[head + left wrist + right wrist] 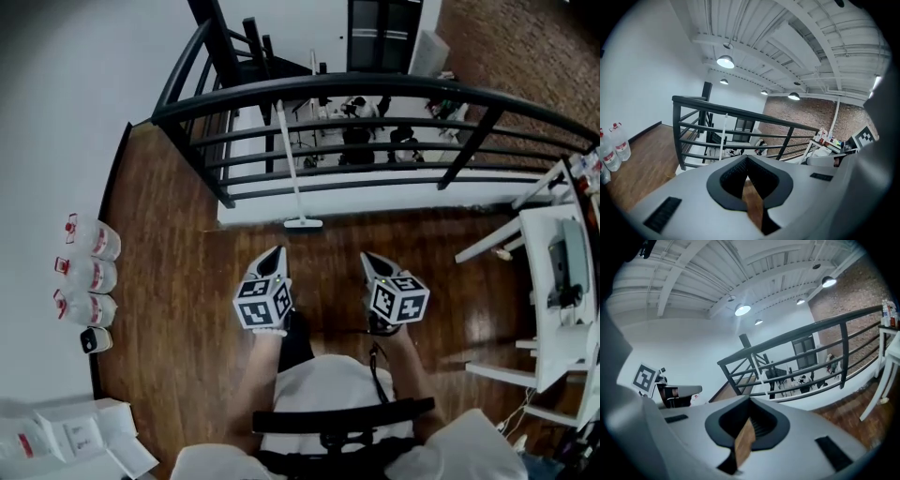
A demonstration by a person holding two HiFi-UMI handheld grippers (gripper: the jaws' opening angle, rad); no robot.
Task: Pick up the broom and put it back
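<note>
Two grippers were held side by side in front of the person, above the wooden floor (169,244). The left gripper (274,253) had its jaws pressed together at the tips, with nothing between them; only the floor showed through the narrow gap behind the tips. The right gripper (367,257) had its jaws pressed together too, and it held nothing. The broom (292,169) was well apart from both, ahead of them. Its white handle leaned against the black railing (375,94), and its flat head rested on the floor at the foot of the railing. Both grippers pointed toward that railing. Some water bottles (89,272) stood along the white wall at the left, and a white table (548,309) stood at the right.
</note>
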